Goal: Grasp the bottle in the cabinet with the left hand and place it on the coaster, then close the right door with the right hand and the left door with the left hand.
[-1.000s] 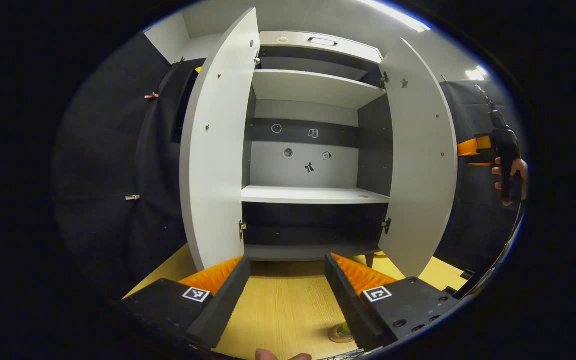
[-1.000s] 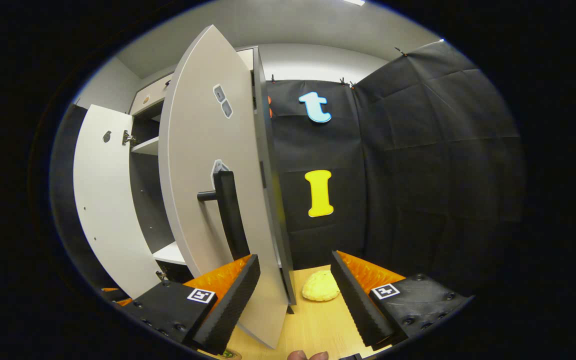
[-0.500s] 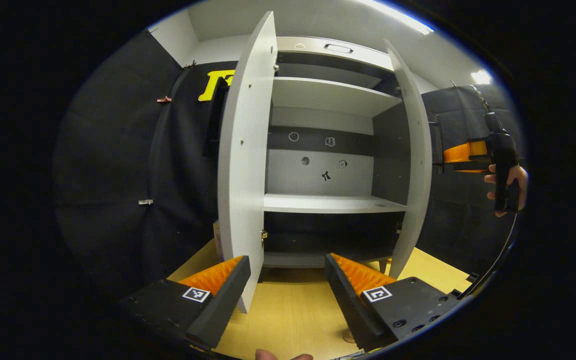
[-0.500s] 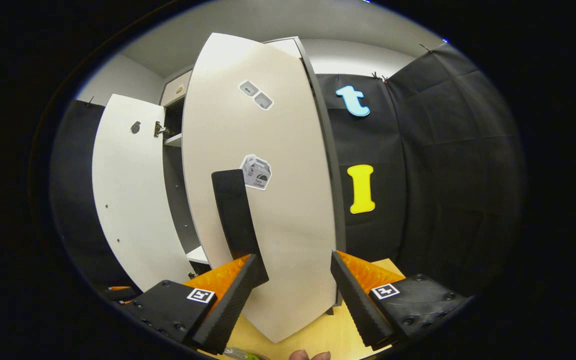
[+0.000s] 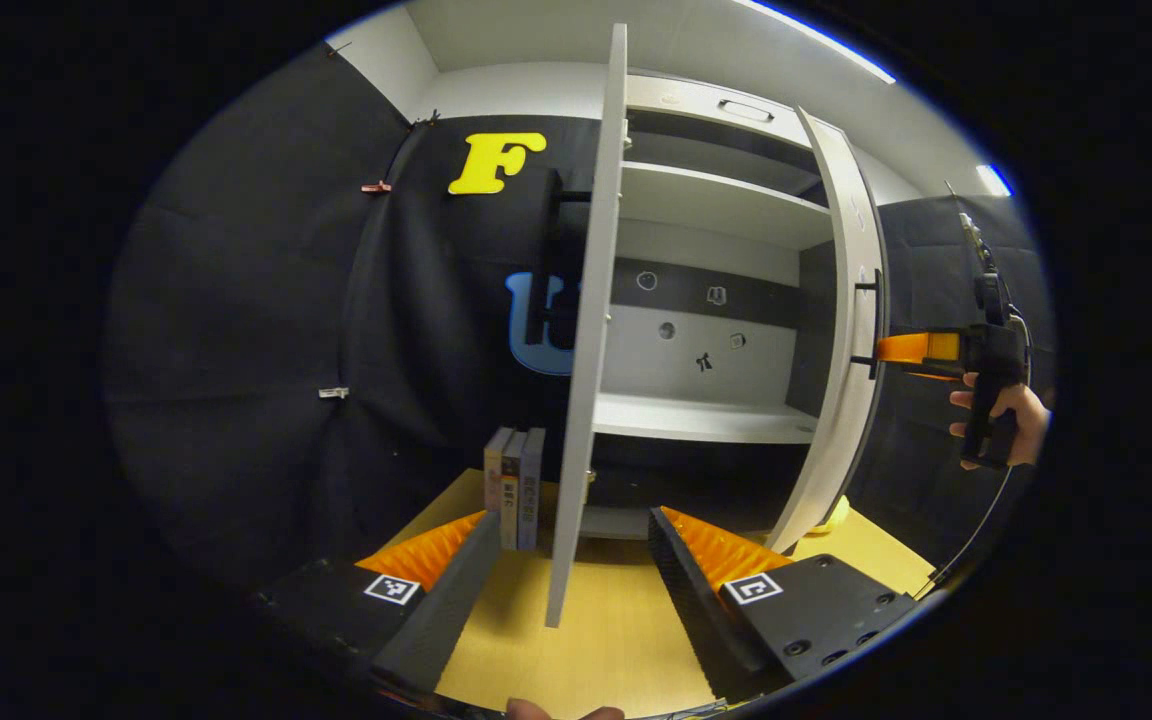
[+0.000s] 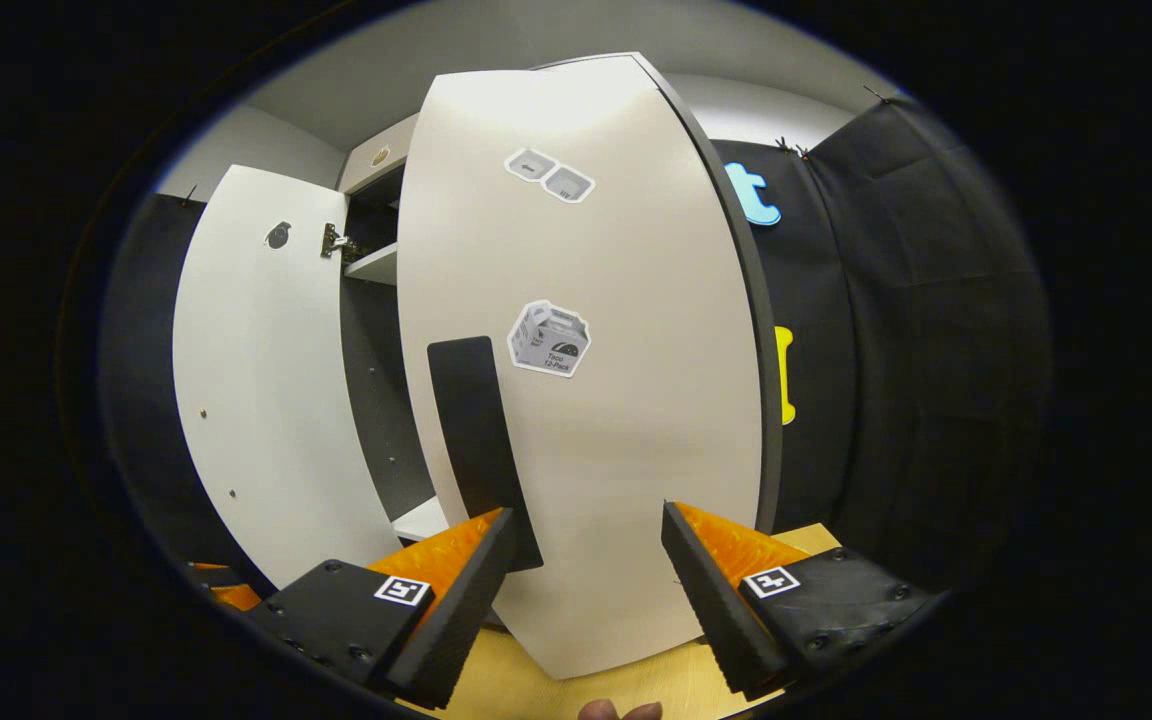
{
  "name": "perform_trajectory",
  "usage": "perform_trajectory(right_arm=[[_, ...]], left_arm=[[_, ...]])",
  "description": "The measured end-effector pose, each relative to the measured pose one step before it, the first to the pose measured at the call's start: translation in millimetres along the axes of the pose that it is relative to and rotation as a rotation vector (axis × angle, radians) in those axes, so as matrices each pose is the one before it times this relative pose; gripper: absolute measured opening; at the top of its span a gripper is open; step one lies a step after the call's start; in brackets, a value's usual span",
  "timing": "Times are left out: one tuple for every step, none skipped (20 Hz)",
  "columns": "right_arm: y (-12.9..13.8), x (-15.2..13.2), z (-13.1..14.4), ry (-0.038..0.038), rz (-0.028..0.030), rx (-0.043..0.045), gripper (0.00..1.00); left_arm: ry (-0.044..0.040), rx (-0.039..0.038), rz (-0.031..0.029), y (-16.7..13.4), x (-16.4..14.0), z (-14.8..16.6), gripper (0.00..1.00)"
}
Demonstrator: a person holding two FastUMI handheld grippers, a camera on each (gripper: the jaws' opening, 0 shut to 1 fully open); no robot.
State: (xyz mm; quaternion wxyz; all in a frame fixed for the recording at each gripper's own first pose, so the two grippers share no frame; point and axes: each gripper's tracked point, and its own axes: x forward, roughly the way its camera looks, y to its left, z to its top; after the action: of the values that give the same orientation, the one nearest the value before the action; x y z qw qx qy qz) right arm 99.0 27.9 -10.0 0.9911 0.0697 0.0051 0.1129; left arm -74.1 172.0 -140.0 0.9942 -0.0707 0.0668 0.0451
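The cabinet's left door [image 5: 586,350] stands edge-on in the left gripper view, straight ahead of my open left gripper [image 5: 574,520], whose fingers hold nothing. Behind it lie the bare white shelves [image 5: 696,420]. The right door [image 5: 848,340] is swung partway in, and my right gripper [image 5: 896,350], held by a hand [image 5: 1011,410], sits at its outer face by the handle [image 5: 874,325]. In the right gripper view, that door's outer face [image 6: 626,430] is close ahead. My right gripper [image 6: 588,512] is open, with one fingertip beside the black handle [image 6: 476,440]. The left door [image 6: 256,380] stands open beyond.
Three books [image 5: 514,485] stand upright on the wooden table [image 5: 586,640], left of the left door. A small yellow object [image 5: 836,512] lies on the table behind the right door's lower corner. Black cloth walls close in both sides.
The right door has swung further toward shut with my right gripper against its outer face. The left gripper view has shifted left, so the left door now shows edge-on and the books appear.
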Motion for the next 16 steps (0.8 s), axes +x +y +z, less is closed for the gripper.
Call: perform_trajectory(right_arm=[[1.02, 2.72, -0.44, -0.00235, -0.0046, -0.00536, 0.98], [1.37, 3.18, -0.28, -0.00094, -0.00403, -0.00361, 0.98], [1.4, 3.44, -0.52, 0.00078, -0.0042, 0.00022, 0.98], [2.3, 3.78, -0.68, 0.00092, -0.00417, 0.00008, 0.98], [1.75, 3.12, -0.19, -0.00172, -0.0045, -0.00179, 0.98], [1.23, 3.86, -0.22, -0.00244, -0.00416, -0.00531, 0.98], [1.48, 3.77, -0.22, -0.00285, -0.00504, -0.00511, 0.98], [1.36, 3.3, -0.14, -0.00209, -0.00504, -0.00622, 0.98], [1.28, 2.93, 0.15, -0.00044, -0.00591, -0.00515, 0.98], [0.29, 1.85, -0.81, 0.0024, -0.00824, -0.00222, 0.98], [0.54, 0.64, -0.01, 0.00368, -0.011, 0.00056, 0.98], [-0.24, 0.94, 0.17, 0.00313, -0.01261, -0.0007, 0.98], [-0.44, -1.52, 0.55, 0.00135, -0.01349, -0.00428, 0.98], [0.1, -2.55, -1.31, 0.00901, -0.01, -0.00983, 0.98], [-0.06, -4.47, -2.85, 0.00549, -0.00624, -0.00928, 0.98], [0.15, -5.5, 0.23, -0.00381, -0.00373, -0.00667, 0.98]], left_arm=[[-0.00154, 0.01413, 0.01465, 7.51, 0.33, 3.75, 0.95], [0.00059, 0.01431, 0.01022, 8.25, 2.47, 2.04, 0.95], [0.00221, 0.00687, 0.00249, 5.75, 1.61, 1.62, 0.95], [0.00052, 0.00338, 0.00155, 5.23, 1.68, 0.9, 0.94], [-0.00136, -0.00021, 0.0047, 6.51, 2.06, 3.49, 0.95], [-0.00208, -0.00102, 0.00231, 6.71, 1.57, 3.44, 0.95], [-0.0019, -0.00294, 0.00162, 6.13, 3.2, 4.88, 0.95], [-0.00369, -0.00656, 0.00219, 5.34, 2.47, 1.5, 0.95], [-0.00576, -0.00873, 0.00292, 5.8, 2.72, 4.82, 0.95], [-0.00888, -0.00865, 0.00244, 3.77, 3.53, 4.8, 0.95], [-0.00869, -0.00892, 0.00215, 3.99, 4.88, 7.2, 0.95], [-0.00924, -0.00835, -0.00226, 1.68, 6.28, 5.6, 0.94], [-0.00885, -0.00777, -0.00627, 0.15, 6.25, 6.31, 0.94], [-0.00575, -0.0065, -0.00845, 1.08, 5.72, 3.62, 0.95], [-0.00559, -0.00362, -0.00834, -0.54, 5.04, 3.28, 0.95], [-0.00301, 0.00035, -0.00767, -0.92, 6.43, 3.22, 0.94]])
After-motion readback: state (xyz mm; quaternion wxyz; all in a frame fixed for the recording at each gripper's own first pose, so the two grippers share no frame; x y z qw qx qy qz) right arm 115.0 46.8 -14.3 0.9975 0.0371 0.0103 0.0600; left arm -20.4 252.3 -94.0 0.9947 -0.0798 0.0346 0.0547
